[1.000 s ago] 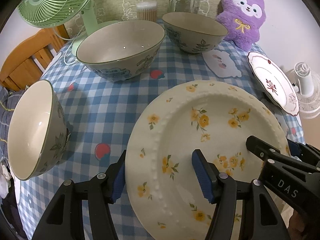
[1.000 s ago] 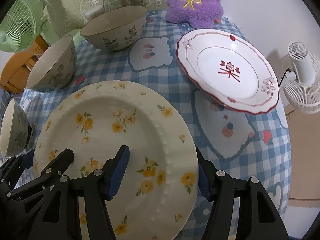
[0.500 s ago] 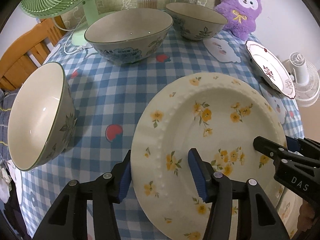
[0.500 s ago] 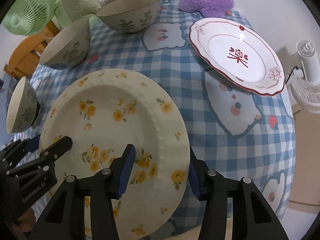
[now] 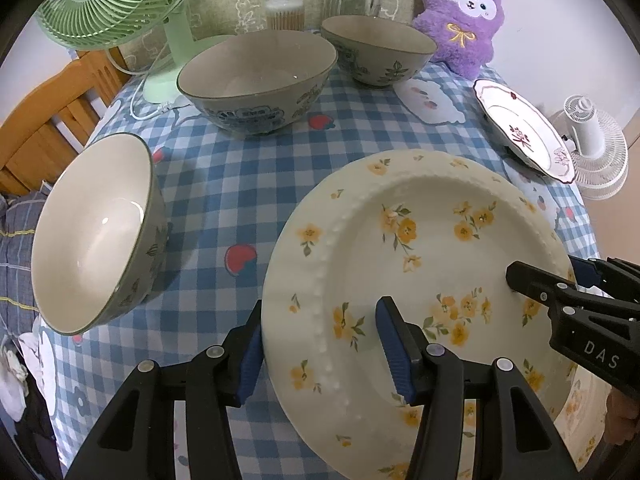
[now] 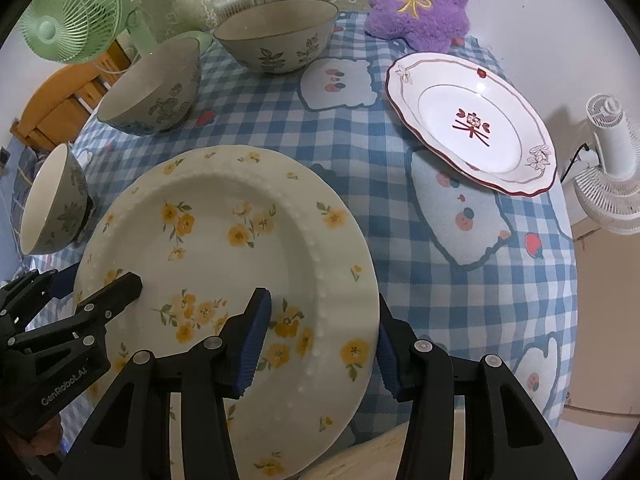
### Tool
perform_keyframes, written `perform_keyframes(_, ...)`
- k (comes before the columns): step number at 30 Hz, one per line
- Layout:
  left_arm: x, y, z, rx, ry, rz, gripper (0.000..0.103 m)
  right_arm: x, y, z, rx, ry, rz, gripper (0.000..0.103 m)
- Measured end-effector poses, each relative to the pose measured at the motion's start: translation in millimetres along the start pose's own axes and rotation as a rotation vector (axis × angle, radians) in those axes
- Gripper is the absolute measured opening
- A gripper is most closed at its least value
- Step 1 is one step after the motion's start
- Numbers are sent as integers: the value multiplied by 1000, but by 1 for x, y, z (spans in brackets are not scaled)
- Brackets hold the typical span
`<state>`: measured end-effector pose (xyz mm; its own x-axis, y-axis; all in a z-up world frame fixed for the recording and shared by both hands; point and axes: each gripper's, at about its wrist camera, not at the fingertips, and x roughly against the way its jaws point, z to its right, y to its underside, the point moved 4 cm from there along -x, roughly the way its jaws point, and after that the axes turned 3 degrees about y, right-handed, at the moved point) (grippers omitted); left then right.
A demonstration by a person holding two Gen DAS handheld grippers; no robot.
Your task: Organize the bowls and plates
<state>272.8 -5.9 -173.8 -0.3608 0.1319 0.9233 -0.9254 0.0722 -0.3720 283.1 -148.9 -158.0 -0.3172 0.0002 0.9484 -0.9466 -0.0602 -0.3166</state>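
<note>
We see a glossy glazed plate (image 5: 420, 240), a checked cloth (image 5: 224, 184) on the bench, a fuzzy plush toy (image 5: 460, 20), and a wooden chair (image 5: 48, 120) at left.

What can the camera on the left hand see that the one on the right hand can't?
Only the left view shows the tub of cotton swabs clearly. Only the right view shows the red-trimmed plate's full face. Both show the yellow-flower plate, gripped at opposite rims by the left gripper and the right gripper, plus three bowls and the purple plush.
</note>
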Motion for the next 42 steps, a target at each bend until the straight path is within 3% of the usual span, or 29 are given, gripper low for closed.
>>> perform_keyframes(13,28,5,-6,-51,30,39,55,34,7,-13,-55,42,58,51)
perform_keyframes(27,55,19,-8,-137,62,86,55,67,38,-23,-132,87,130,51)
perform_keyframes(42,64,35,40,-159,61,93,54,86,67,23,-156,98,140,51)
